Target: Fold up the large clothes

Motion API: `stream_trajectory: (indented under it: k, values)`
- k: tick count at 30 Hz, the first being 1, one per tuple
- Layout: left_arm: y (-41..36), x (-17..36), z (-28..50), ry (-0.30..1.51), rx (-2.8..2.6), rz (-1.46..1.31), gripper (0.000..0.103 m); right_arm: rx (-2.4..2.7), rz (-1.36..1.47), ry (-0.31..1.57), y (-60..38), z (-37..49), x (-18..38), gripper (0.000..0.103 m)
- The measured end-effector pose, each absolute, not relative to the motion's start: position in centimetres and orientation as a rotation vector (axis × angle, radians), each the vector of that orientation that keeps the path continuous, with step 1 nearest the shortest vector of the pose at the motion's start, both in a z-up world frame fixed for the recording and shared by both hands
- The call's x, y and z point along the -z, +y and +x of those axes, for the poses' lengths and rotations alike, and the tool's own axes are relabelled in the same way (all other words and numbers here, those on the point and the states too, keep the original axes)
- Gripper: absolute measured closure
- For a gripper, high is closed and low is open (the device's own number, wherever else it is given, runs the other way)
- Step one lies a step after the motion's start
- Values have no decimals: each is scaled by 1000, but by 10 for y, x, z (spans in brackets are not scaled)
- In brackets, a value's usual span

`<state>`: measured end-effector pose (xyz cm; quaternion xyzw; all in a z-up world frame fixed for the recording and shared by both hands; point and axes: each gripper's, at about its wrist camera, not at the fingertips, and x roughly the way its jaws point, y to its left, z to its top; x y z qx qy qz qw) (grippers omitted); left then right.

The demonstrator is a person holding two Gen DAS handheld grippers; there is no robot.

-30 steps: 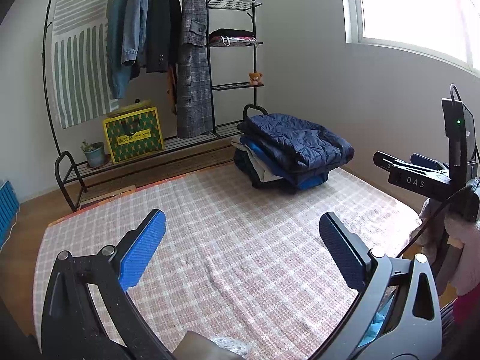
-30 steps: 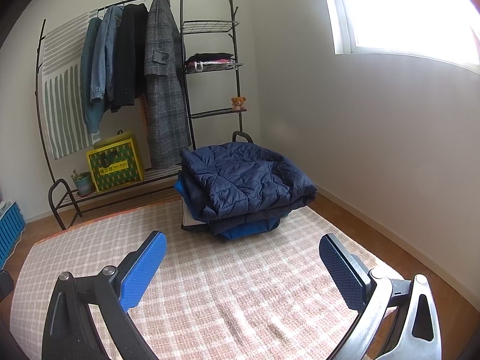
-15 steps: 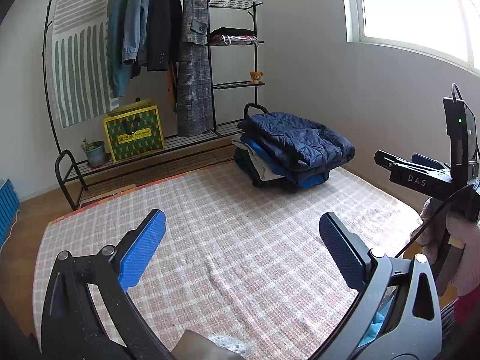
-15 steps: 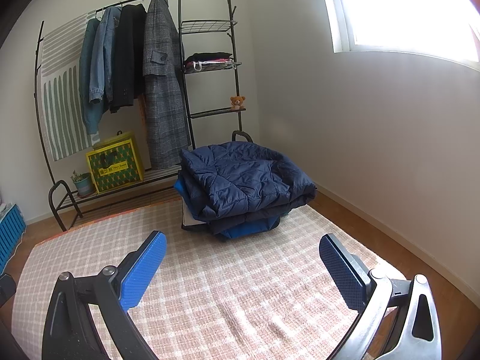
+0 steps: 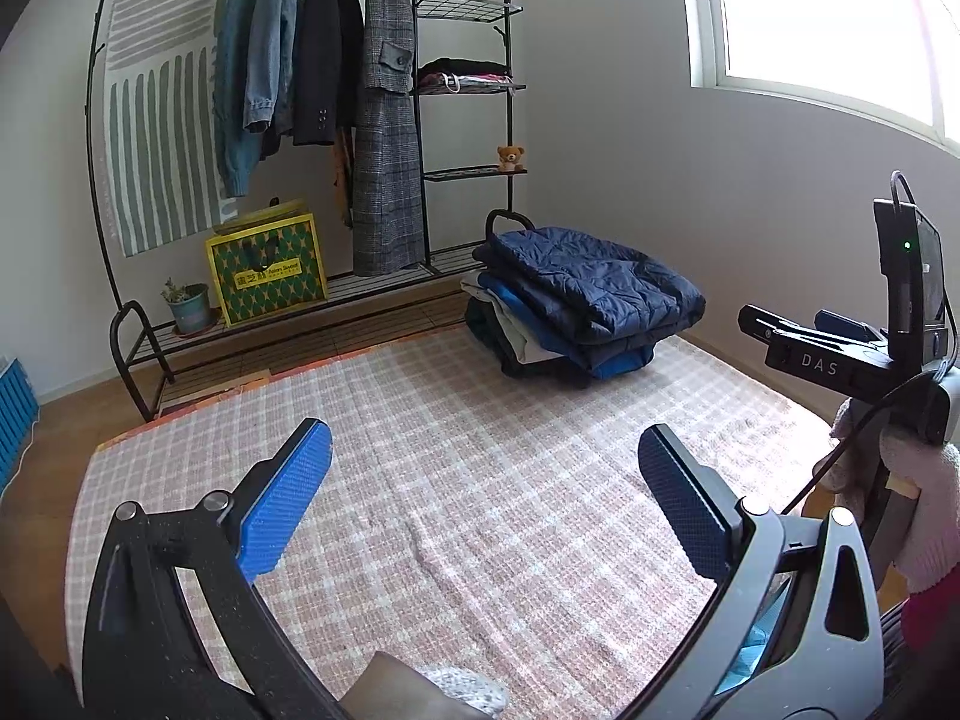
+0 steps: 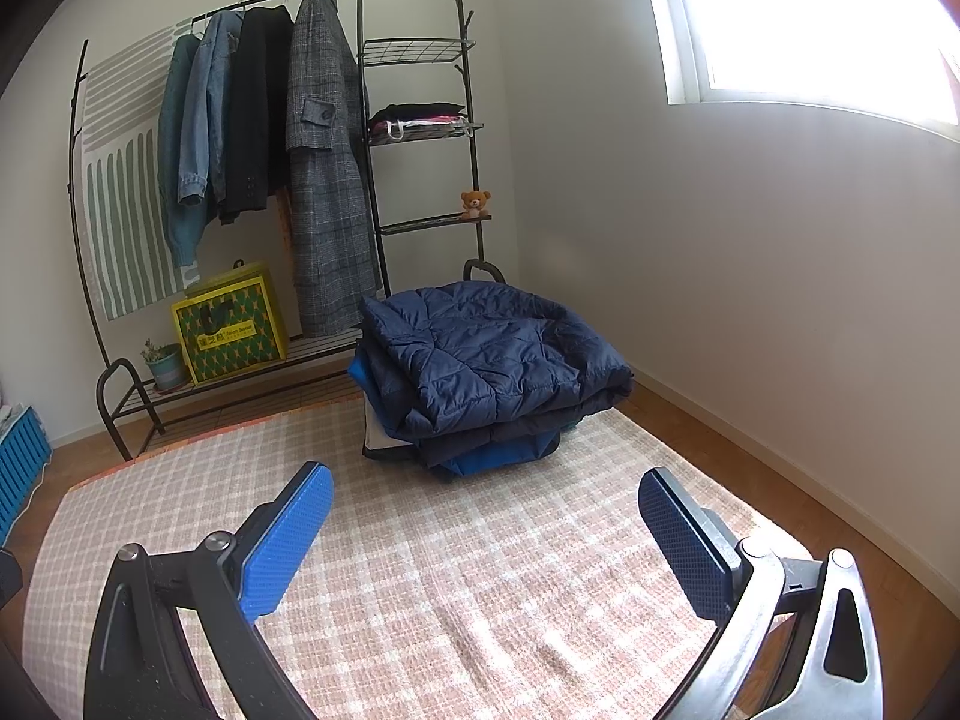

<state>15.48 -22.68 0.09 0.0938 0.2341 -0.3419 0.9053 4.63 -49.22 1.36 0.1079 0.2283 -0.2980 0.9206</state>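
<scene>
Both claws hang wide apart and empty: the left claw [image 5: 483, 504] and the right claw [image 6: 483, 540] above the checked rug [image 6: 456, 588]. The stack of folded clothes [image 6: 486, 372], navy quilted jacket [image 5: 594, 282] on top, sits at the rug's far edge near the right corner, just beside the garment rack [image 6: 414, 138]. A gloved hand [image 5: 918, 498] grips the right tool.

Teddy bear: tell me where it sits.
The teddy bear sits at the right end of the rack's lower shelf, above the stack of folded jackets.
</scene>
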Motion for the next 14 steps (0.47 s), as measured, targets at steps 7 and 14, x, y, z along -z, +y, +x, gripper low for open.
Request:
stream_trajectory:
  k: [7, 14]
  values:
    - [-226, -4, 152, 481, 708, 194, 0, 612, 217, 477, -488, 47, -12, 0]
    - [-224, -7, 153, 469, 704, 204, 0, 611, 212, 482, -485, 49, -10, 0]
